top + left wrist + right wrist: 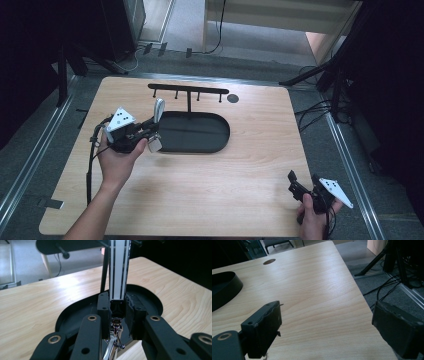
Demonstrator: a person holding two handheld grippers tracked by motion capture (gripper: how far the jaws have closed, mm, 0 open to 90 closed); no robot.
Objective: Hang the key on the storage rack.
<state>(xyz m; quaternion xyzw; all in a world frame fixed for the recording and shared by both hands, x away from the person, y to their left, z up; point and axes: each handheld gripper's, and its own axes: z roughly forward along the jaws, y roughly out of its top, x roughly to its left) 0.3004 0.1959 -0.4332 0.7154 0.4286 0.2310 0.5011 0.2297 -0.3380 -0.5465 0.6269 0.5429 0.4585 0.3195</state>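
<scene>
A white band with black stripes [119,270] stands upright between the jaws of my left gripper [117,302], which is shut on its lower end. A shiny metal clasp [113,340] hangs below the jaws. From the high view, the left gripper [152,127] sits at the left rim of a black oval tray [200,132], with the band [159,109] rising above it. A black T-shaped rack with several pegs [189,91] stands at the tray's back. My right gripper [303,179] is open near the table's front right corner, with bare wood between its jaws [327,322].
A round grey grommet [233,98] sits in the tabletop behind the tray, right of the rack. Cables and stand legs [320,107] lie on the floor off the table's right edge. The tray's rim [227,287] is far left in the right gripper view.
</scene>
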